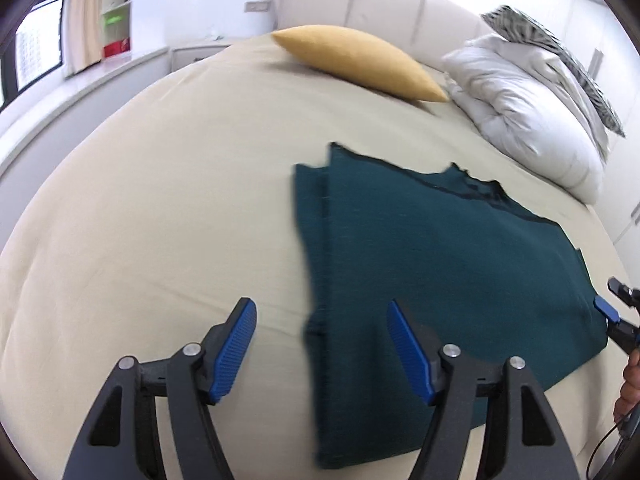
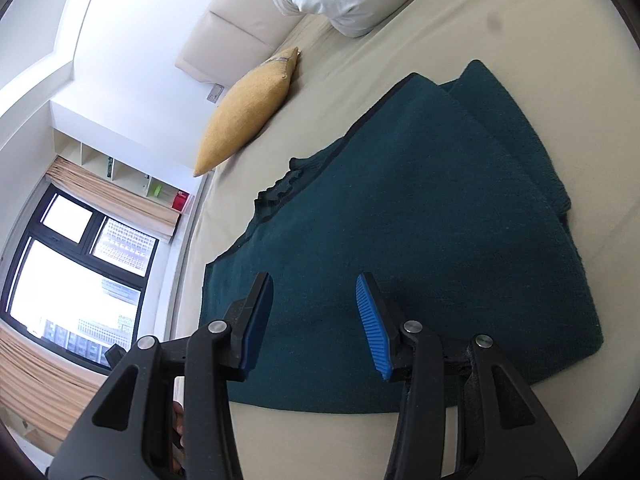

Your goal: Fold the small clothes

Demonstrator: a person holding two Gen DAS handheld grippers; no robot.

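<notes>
A dark teal knit garment (image 1: 432,264) lies flat on the beige bed sheet (image 1: 168,208), its left side folded inward in a long strip. My left gripper (image 1: 320,312) is open and empty, hovering over the garment's near left edge. In the right wrist view the same garment (image 2: 420,232) lies under my right gripper (image 2: 316,292), which is open and empty just above its near hem. The right gripper's blue tip also shows in the left wrist view (image 1: 606,308) at the garment's right edge.
A yellow cushion (image 1: 360,60) and a white duvet (image 1: 528,108) with a striped pillow lie by the padded headboard (image 1: 380,4). A window (image 2: 68,280) and shelves stand beyond the bed's far side.
</notes>
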